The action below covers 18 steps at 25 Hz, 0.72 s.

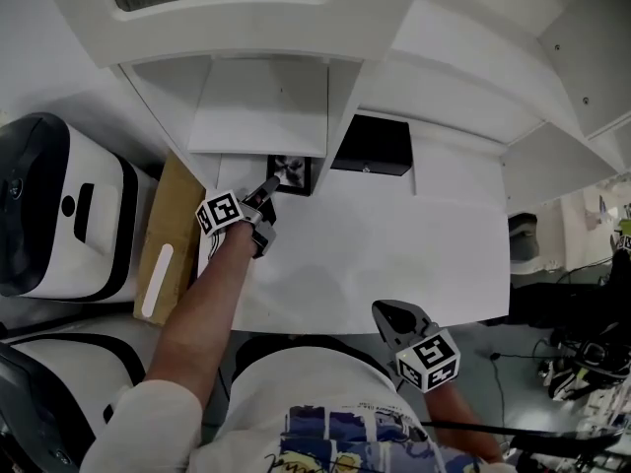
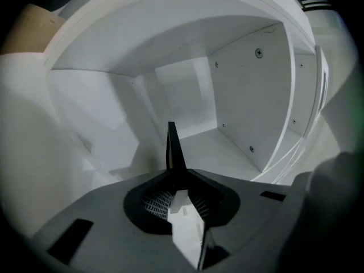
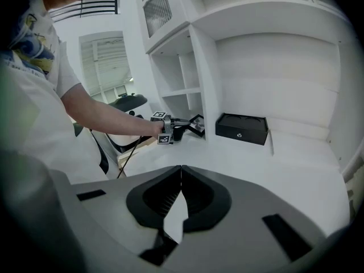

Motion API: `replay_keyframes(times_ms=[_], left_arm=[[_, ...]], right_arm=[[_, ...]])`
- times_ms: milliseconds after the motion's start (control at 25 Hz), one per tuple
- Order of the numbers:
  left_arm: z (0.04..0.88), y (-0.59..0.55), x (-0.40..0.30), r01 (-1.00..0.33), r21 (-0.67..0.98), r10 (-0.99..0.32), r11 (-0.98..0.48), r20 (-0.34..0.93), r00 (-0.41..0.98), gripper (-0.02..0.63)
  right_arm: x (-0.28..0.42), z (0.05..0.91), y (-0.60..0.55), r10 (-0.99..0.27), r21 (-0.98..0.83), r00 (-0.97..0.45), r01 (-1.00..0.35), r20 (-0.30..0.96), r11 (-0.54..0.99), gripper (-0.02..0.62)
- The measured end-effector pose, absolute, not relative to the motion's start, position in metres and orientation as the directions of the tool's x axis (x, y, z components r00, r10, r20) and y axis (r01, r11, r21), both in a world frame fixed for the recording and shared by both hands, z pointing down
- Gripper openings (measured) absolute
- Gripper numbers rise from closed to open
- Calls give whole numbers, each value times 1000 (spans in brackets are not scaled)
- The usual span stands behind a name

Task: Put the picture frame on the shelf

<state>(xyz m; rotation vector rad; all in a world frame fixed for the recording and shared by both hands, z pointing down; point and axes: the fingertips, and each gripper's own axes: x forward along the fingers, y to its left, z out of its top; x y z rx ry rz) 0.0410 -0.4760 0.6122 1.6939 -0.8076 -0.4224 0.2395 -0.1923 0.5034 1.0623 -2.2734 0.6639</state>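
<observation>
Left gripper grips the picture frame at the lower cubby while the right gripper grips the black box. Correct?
No. The right gripper view shows the right gripper with jaws together, empty; the black box sits on the desk beyond it. The left gripper does grip the picture frame at the lower cubby.

The bare left arm (image 1: 202, 304) reaches far from the body. Its dark left claw (image 1: 271, 185) points nearly level, jaws clamped on the edge of a black picture frame (image 2: 172, 144). The dark right claw (image 1: 392, 315) hangs near the body on the right, tilted downward, jaws together and empty.
</observation>
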Motion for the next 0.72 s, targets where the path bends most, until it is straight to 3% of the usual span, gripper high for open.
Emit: replay_keyframes(times_ms=[360,720], left_arm=[[628,-488,51,-352,931,-690,-94,194,698,77],[643,-494,50,-590,801,-672,-100,383,634,95]], right_arm=[[249,505,-194,-530,-210,-531,-809,661,549,25],[247,511,-196,-514,-236,-547,-802,662,549,25]])
